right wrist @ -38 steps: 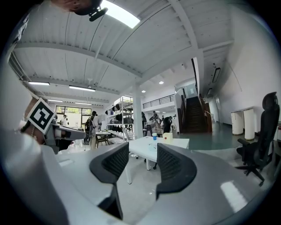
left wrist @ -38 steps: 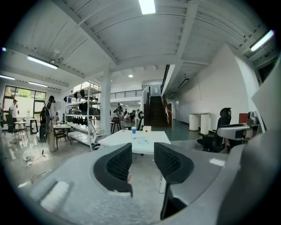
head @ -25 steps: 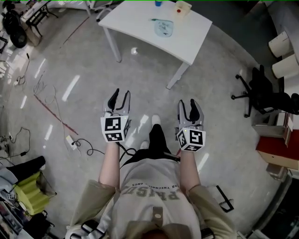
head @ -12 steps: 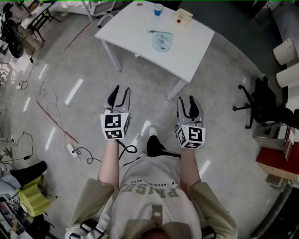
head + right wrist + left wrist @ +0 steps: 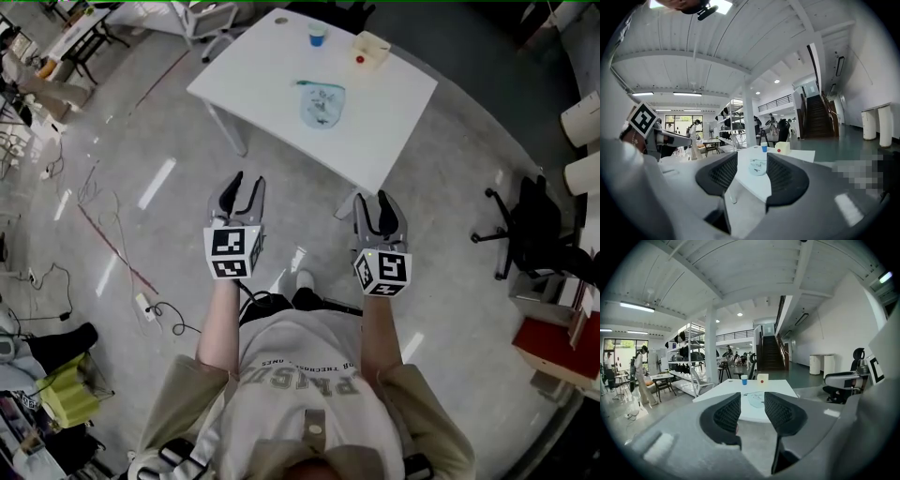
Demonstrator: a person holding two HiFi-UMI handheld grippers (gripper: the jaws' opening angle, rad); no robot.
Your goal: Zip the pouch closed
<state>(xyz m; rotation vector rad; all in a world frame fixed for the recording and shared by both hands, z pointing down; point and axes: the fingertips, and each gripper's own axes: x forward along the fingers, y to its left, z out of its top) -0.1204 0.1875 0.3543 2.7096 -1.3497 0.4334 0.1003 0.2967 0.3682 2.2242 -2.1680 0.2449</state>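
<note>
Lighting is bright and pretty even everywhere, no dim corners. In the left gripper view it comes from long ceiling strip lights [image 5: 637, 307], plus daylight from tall windows [image 5: 621, 347] that are nearly blown out. From the head view the glossy grey floor [image 5: 122, 122] throws those lights back as white streaks, and the white rectangular table [image 5: 267, 70] is close to clipping. Shadows are soft and faint. Both gripper views are heavy fisheye: straight beams bend, and the corners go fully black. Up close, the left gripper [image 5: 752, 399] and right gripper [image 5: 752, 159] look soft and a bit smeary, while the room behind stays sharper. The head view bends at its edges too.
</note>
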